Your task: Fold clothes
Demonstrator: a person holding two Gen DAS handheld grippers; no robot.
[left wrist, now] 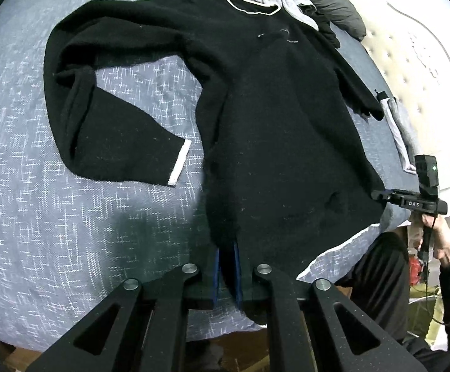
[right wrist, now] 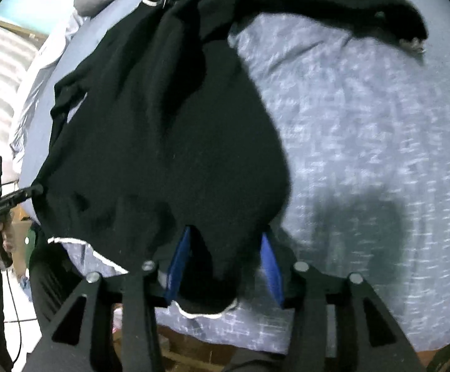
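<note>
Sweater (left wrist: 271, 130) first, from the left wrist view: black knit with white trim, lying flat on the blue-grey bedspread (left wrist: 38, 217), collar at the far end, hem nearest the tools, so its long axis runs straight away from the camera. Left gripper (left wrist: 228, 276) has its blue pads squeezed together on the hem's left corner. One sleeve (left wrist: 101, 130) curls out to the left.

Right wrist view is blurry. Right gripper (right wrist: 225, 266) has its blue fingers (right wrist: 178, 263) spread wide with the other hem corner bunched between them, not pinched as far as I can tell. Looks like both hands sit at the hem, so the fold probably goes toward the collar.
</note>
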